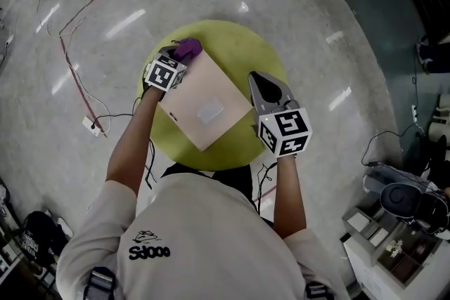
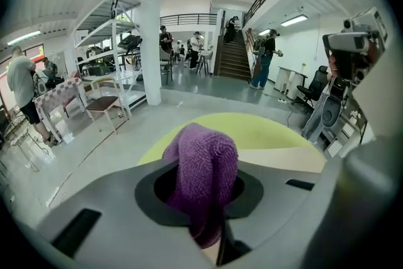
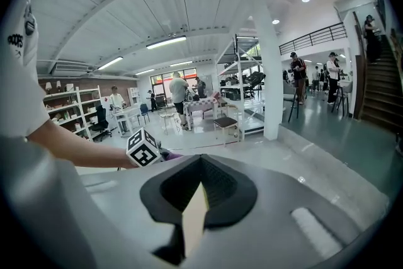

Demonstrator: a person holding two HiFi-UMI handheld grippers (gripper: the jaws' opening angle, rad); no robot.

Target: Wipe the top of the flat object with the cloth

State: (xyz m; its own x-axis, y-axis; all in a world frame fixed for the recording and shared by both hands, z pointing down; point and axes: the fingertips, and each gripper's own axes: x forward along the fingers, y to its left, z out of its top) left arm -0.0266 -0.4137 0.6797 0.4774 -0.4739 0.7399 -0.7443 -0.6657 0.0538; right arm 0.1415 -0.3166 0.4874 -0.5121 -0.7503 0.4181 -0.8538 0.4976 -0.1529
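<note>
Flat board (image 1: 204, 89), tan and square, lay on the round yellow-green table (image 1: 235, 46), turned so that one corner pointed toward the person. A small pale label (image 1: 211, 111) sat on its top, nearer the person's side.

Cloth (image 1: 188, 48): purple, nubbly, bunched into a lump. It sat at the board's far-left corner, partly over the table. Whether it pressed on the board or only on the table beside it could not be told from the head view.

Left gripper (image 1: 180, 57): jaws closed on the cloth. In the left gripper view the purple bundle filled the hollow between the jaws, stood up above them and trailed down into the gap below. Past it, the table's green top and a strip of the tan board showed to the right.

Right gripper (image 1: 261, 81): at the board's right corner, pointing away from the person along the board's right edge. Jaw tips met. In the right gripper view a thin tan wedge, the board's colour, stood between the jaws, so it looked clamped on the board's edge. The left gripper's marker cube (image 3: 143, 148) showed at the left of that view.

Grey polished floor (image 1: 316, 24) all round the table; thin cables (image 1: 77, 81) lay on it to the left.
</note>
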